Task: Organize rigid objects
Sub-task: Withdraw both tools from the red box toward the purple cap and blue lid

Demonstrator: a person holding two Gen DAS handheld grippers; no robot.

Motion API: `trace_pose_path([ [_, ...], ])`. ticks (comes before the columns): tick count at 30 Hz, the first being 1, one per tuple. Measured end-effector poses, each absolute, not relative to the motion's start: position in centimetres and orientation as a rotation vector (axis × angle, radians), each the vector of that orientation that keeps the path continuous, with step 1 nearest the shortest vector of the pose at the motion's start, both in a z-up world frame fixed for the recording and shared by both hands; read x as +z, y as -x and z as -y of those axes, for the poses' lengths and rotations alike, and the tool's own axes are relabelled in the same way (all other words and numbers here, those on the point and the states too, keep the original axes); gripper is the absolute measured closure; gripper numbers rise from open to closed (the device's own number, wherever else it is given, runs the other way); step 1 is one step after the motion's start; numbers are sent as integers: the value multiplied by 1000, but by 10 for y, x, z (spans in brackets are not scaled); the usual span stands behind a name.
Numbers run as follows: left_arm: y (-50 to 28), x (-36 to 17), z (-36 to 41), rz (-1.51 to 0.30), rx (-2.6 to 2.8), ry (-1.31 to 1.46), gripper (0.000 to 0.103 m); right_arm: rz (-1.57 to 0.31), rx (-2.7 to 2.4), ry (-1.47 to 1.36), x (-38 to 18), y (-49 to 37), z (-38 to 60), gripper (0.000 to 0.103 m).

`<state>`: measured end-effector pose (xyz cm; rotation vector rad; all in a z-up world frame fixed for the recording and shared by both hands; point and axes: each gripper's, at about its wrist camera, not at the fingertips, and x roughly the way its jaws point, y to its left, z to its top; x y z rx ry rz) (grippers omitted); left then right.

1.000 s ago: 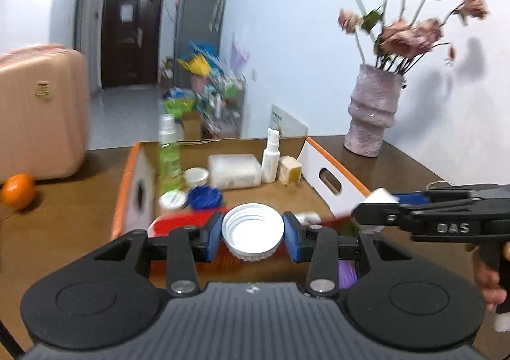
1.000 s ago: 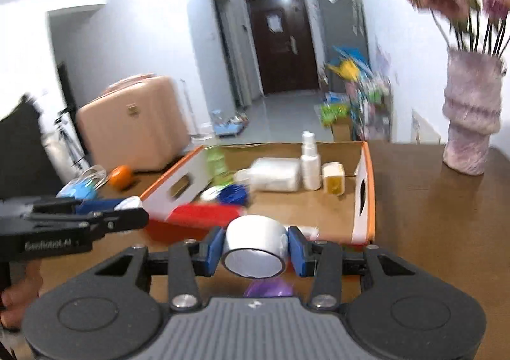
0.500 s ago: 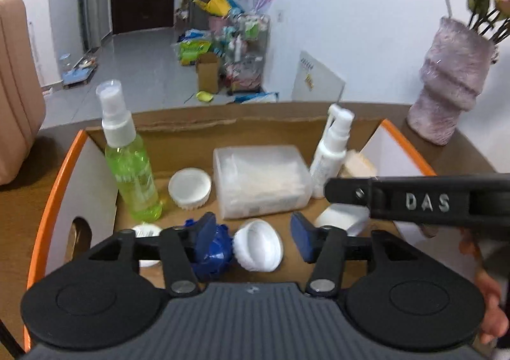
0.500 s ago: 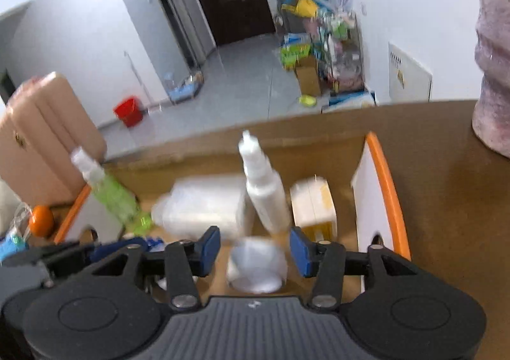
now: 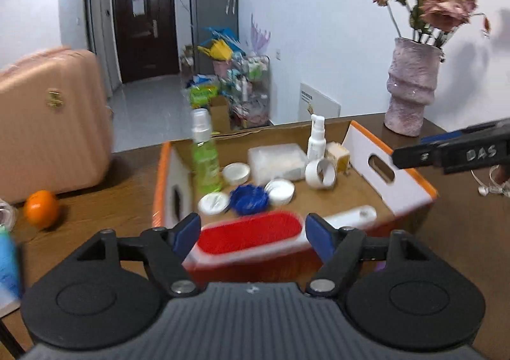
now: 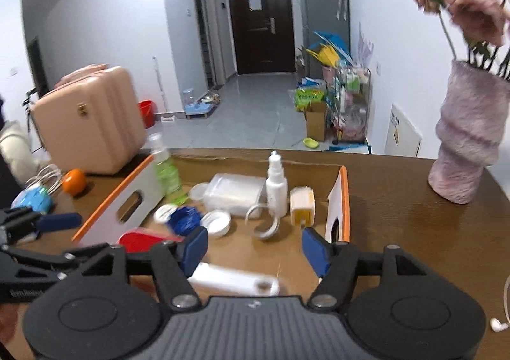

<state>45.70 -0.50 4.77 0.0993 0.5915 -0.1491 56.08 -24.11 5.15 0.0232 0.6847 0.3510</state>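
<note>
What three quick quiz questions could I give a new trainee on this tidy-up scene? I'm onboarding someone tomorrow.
1. True or false: the left gripper is shut on the white lid.
2. What lies directly between the blue ribbed cap and the tape roll in the box?
A. the orange
B. the white lid
C. the vase
3. Fill in: the green spray bottle stands ____ in the box.

Key
1. False; both the left gripper and the right gripper are open and hold nothing.
2. B
3. upright
</note>
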Motion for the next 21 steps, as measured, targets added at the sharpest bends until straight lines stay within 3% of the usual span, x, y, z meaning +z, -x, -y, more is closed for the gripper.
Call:
trace_pose_path([
  [7,-336,55,-11,-509,-110,-128,21,-626,382,45,58,-454,246,32],
  [9,-300,55,-12,-469,-100,-160,21,-611,386,46,59,-419,248,25],
  [21,-154,41,-21,-384,-13,-69,16,-396,357,49,34,-235,244,22],
])
